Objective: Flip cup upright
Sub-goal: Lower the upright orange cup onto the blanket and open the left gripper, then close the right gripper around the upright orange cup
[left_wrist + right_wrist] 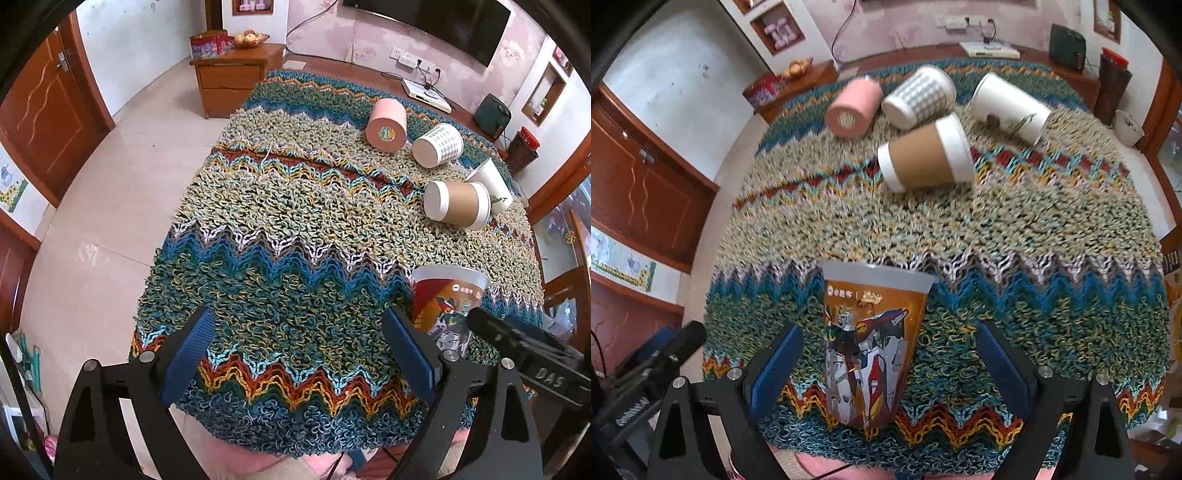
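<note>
Right wrist: printed cup (868, 350) upright btwn spread fingers (775, 369), untouched.

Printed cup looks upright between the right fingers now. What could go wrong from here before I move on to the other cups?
The printed cup stands on shaggy, uneven rug, so it may be unsteady. The right gripper is open around it without touching; pulling back crookedly could let a finger clip and topple it. The left gripper hangs open close beside that cup, so a swing toward the brown-sleeved cup might also knock it.
</note>
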